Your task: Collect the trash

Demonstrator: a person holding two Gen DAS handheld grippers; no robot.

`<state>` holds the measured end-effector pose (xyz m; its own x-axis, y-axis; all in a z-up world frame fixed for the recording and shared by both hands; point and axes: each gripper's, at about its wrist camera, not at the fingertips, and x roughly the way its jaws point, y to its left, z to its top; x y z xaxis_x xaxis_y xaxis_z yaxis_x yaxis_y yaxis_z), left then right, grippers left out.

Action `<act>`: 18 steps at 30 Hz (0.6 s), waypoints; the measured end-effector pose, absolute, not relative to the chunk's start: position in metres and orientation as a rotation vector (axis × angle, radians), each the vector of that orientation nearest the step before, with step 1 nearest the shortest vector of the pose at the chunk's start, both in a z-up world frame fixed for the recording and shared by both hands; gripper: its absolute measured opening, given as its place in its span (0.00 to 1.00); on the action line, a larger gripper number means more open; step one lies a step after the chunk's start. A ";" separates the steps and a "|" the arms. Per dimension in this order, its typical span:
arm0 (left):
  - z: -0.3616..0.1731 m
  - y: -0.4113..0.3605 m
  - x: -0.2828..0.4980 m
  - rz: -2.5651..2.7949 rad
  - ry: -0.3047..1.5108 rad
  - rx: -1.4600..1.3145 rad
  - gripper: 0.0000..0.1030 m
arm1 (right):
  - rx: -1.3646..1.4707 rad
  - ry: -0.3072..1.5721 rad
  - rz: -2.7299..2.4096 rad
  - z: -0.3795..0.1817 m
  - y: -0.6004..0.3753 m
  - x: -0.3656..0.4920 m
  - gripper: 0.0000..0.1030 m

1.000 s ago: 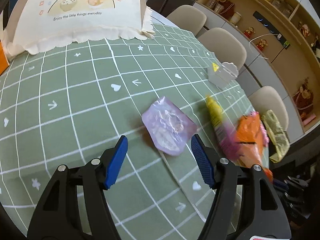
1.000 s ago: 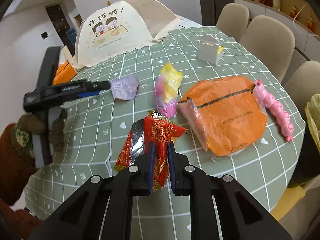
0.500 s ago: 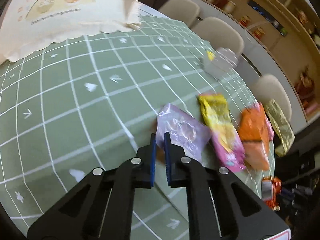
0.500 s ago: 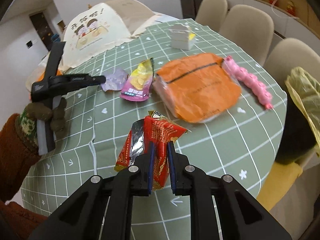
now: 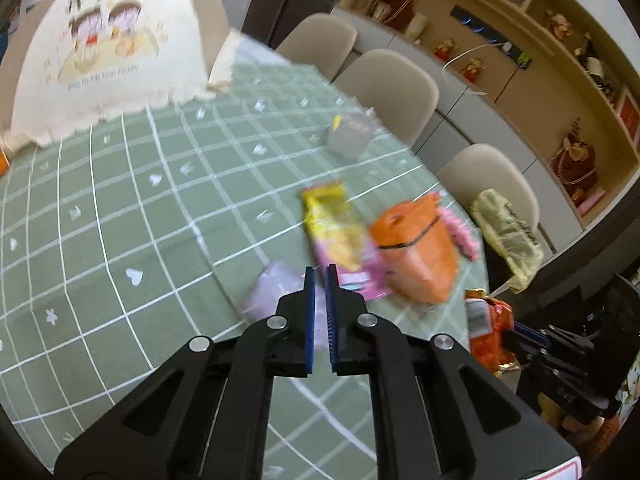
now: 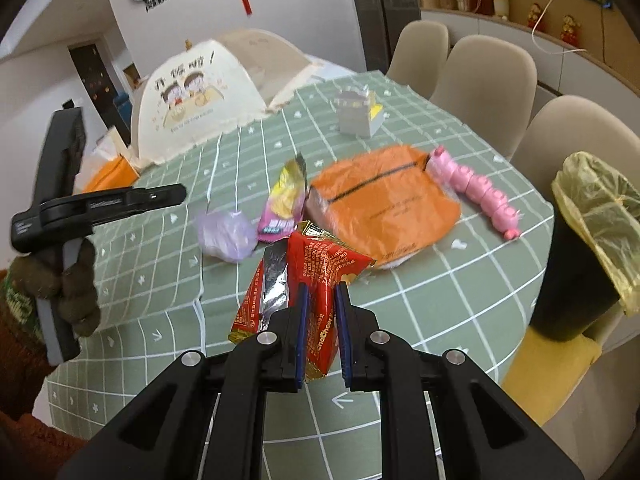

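Note:
My left gripper [image 5: 319, 272] is shut, and pale lilac shows in the slit between its pads. The crumpled lilac wrapper [image 5: 276, 292] bulges out beside its left finger, blurred by motion. In the right wrist view the wrapper [image 6: 226, 236] hangs just below and past the left gripper's tip [image 6: 180, 194], over the green checked tablecloth [image 6: 160, 288]. My right gripper [image 6: 321, 292] is shut on a red and silver snack packet [image 6: 320, 264], held above the table. A yellow and pink snack packet [image 6: 286, 200] lies beside a flat orange bag [image 6: 384, 208].
A black bin with a yellowish liner [image 6: 592, 220] stands past the table's right edge, among beige chairs [image 6: 488, 76]. A pink segmented toy [image 6: 476, 188], a small white box [image 6: 356, 116] and a cream food cover [image 6: 200, 100] are on the table. A gloved hand [image 6: 76, 284] holds the left gripper.
The left jaws closed on the lilac wrapper, then rose and swung right with it. The right gripper kept the red packet and moved right, bringing the bin into view.

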<state>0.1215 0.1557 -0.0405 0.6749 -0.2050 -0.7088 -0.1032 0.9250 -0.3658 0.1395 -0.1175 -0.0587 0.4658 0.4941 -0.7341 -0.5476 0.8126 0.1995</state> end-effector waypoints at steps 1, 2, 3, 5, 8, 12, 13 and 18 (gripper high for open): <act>-0.032 0.152 0.119 -0.061 0.815 -0.385 0.05 | -0.064 0.866 0.638 -0.055 -0.122 0.139 0.14; -0.026 0.150 0.118 -0.063 0.802 -0.376 0.05 | -0.061 0.851 0.635 -0.050 -0.127 0.139 0.14; -0.018 0.145 0.116 -0.067 0.781 -0.358 0.05 | -0.057 0.840 0.633 -0.047 -0.130 0.139 0.14; -0.013 0.140 0.117 -0.070 0.769 -0.337 0.05 | -0.057 0.831 0.629 -0.044 -0.139 0.139 0.14; -0.027 0.144 0.118 -0.032 0.788 -0.352 0.06 | -0.052 0.843 0.625 -0.048 -0.147 0.139 0.14; -0.066 0.163 0.109 0.072 0.830 -0.451 0.44 | -0.043 0.890 0.623 -0.062 -0.155 0.139 0.14; -0.077 0.167 0.108 0.097 0.841 -0.473 0.44 | -0.044 0.903 0.623 -0.067 -0.156 0.138 0.14; -0.122 0.173 0.123 0.173 0.927 -0.476 0.45 | -0.035 0.974 0.617 -0.096 -0.152 0.135 0.14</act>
